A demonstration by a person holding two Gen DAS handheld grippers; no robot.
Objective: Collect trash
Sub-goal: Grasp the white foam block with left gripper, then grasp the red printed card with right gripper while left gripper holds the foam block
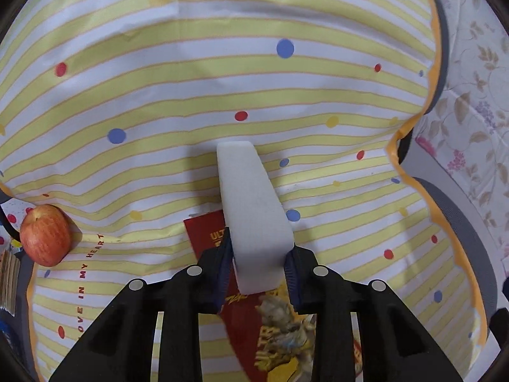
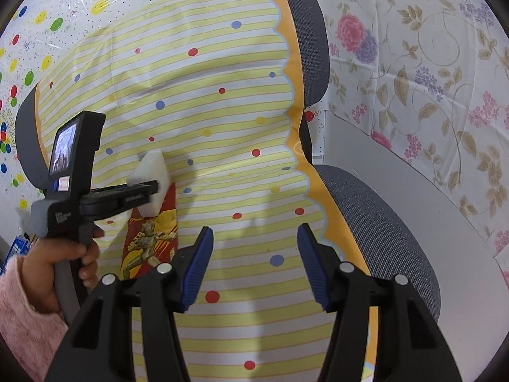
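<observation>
My left gripper (image 1: 258, 273) is shut on a white foam block (image 1: 253, 203) and holds it just above the striped yellow cloth (image 1: 191, 79). A red snack wrapper (image 1: 273, 328) with a gold figure lies on the cloth under the block. In the right wrist view the left gripper (image 2: 152, 187) shows at the left with the foam block (image 2: 152, 167) in it, above the red wrapper (image 2: 149, 242). My right gripper (image 2: 254, 264) is open and empty over the cloth (image 2: 222, 95), to the right of the wrapper.
A red apple (image 1: 45, 235) sits on the cloth at the left edge. The cloth covers a grey office chair (image 2: 381, 222), whose seat edge shows on the right. Floral sheeting (image 2: 413, 63) lies beyond the chair, and dotted sheeting (image 2: 47, 22) at the far left.
</observation>
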